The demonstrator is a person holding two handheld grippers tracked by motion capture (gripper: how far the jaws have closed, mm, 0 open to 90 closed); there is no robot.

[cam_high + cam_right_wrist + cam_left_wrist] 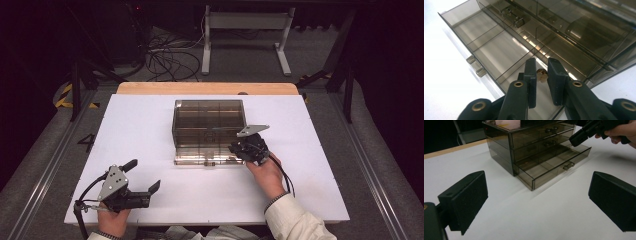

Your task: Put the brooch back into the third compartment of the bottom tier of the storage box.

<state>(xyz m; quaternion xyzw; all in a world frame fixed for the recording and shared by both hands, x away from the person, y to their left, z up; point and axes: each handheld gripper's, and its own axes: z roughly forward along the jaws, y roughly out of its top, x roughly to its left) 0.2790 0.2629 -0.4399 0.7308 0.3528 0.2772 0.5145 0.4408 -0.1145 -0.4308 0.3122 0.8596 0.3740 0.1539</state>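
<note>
A: What can't you make out here?

B: Mostly the small thing in the right gripper (pixel 541 75). In the right gripper view a little brass-coloured object (pixel 541 74) sits between the jaws, which are drawn close and pinch it, but the pads cover most of it, so I can't tell what it is or which way its long axis runs.

A: Where is it, then?

B: Over the open bottom drawer (pixel 499 50) of the smoky see-through drawer chest (pixel 208 131), near that drawer's right end in the high view. The drawer has dividers; from the right gripper view the object hangs above one of the compartments on that side, though I can't tell if it touches the floor of it.

A: And the chest itself?

B: It stands in the middle of the white bench (pixel 150 130), long side running left to right, drawer fronts and handles facing the person. The bottom drawer is pulled out toward them; the two above are in. Its tinted walls make the insides hard to read, and the left gripper view cuts off its top.

A: The other hand?

B: The left gripper (pixel 142 175) rests low at the near left of the bench, well apart from the chest, jaws spread wide with nothing between them. The high view hides the right gripper's jaws under the hand and grey plate.
</note>
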